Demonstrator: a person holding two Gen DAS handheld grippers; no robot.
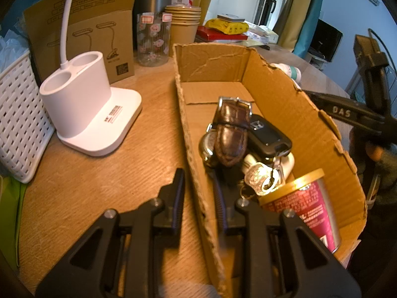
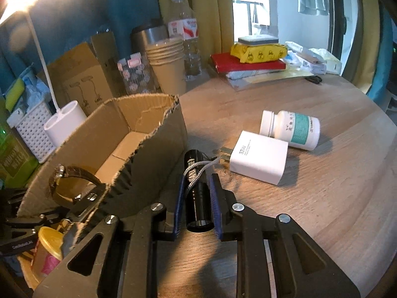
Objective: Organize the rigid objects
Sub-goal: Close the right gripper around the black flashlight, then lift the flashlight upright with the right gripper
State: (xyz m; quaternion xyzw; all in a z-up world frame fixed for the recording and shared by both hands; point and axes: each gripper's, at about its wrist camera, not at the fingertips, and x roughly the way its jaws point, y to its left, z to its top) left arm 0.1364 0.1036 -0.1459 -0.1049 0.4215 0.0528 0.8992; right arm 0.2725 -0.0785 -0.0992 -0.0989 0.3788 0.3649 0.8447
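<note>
- The black flashlight [image 2: 198, 196] is clamped lengthwise between the blue pads of the right gripper [image 2: 197, 186], its tail end toward the camera and its grey wrist cord [image 2: 198, 171] draped over the barrel; it sits low over the wooden table [image 2: 310, 198], just beside the outer wall of the cardboard box [image 2: 153, 149].
- The left gripper [image 1: 198, 193] is pinched shut on the near side wall of the cardboard box [image 1: 193, 149], one finger outside and one inside, so the box is steadied.
- The step in hand is judged to be carrying the flashlight over the wall and into the box. A firm squeeze is advised, since a smooth round barrel can roll or slip out endwise.
- The flashlight should be raised clear of the ragged, torn rim before it is moved across; the loose cord could snag on that edge.
- The near end of the box is already crowded: a brown leather watch [image 1: 230, 134], a car key fob [image 1: 266, 134] with its bunch of keys [image 1: 260, 176], and a red cup with a gold rim [image 1: 305, 206] lie there. The bare floor at the far end is the better landing place.
- Still out on the table, well clear of the path, lie a white charger [image 2: 259, 159] and, touching it, a white pill bottle [image 2: 290, 129] on its side.
- Beyond the box stand a white lamp base [image 1: 84, 104], a white basket [image 1: 17, 124] and stacked paper cups [image 1: 183, 22]; none obstructs the transfer.
</note>
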